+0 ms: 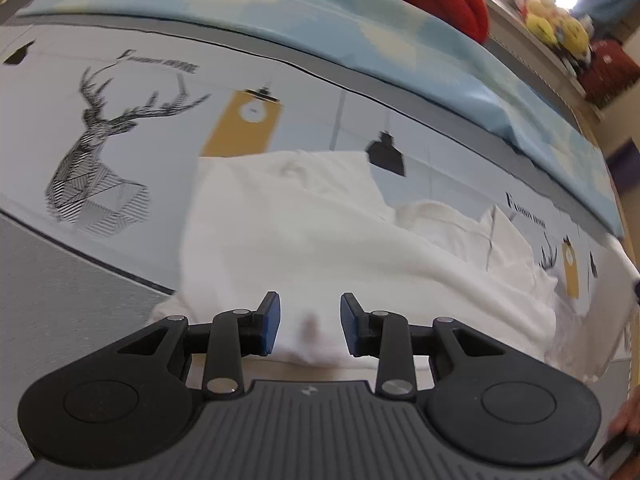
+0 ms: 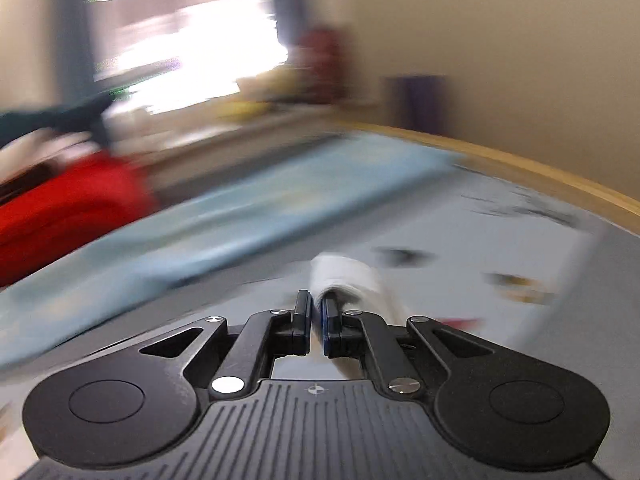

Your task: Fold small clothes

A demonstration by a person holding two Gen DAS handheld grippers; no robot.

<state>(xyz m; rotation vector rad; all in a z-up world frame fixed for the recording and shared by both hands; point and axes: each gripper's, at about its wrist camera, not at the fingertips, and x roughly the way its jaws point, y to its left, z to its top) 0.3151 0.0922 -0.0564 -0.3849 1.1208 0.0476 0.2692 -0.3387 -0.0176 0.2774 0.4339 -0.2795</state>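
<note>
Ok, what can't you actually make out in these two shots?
- Right wrist view: heavy motion blur smears the room; the shelf items are unreadable.
- Right wrist view: the right tool pinches white cloth, but which part of the garment is unclear.
- Left wrist view: the white garment has its near edge hidden behind the left tool, and its type is unclear.

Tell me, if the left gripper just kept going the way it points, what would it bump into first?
Most likely the white garment: the left gripper has its open jaws just over its near edge, with the printed bedsheet underneath. Exact depth is unclear.
</note>
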